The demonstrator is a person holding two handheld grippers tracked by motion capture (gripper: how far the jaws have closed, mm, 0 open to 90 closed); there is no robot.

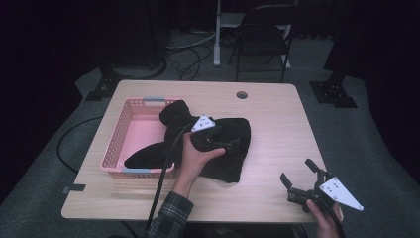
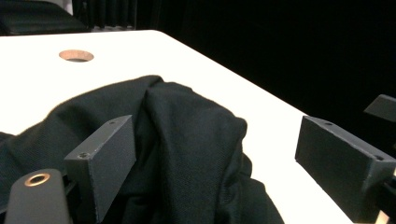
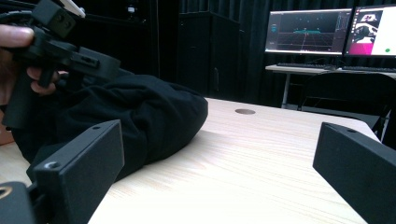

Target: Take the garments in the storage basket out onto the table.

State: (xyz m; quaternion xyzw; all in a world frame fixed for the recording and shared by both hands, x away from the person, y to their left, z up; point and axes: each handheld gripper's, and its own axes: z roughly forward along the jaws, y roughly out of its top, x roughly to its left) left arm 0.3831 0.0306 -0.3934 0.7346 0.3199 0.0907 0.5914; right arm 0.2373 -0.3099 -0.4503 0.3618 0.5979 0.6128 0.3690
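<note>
Across the pale wooden counter a black fabric garment lies half out of the pink plastic basket, seemingly being pulled clear. Left gripper fingers straddle a fold, open; right gripper waits open, empty.

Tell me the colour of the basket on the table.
Pink, with grey handles; the basket shows best in the high view.
</note>
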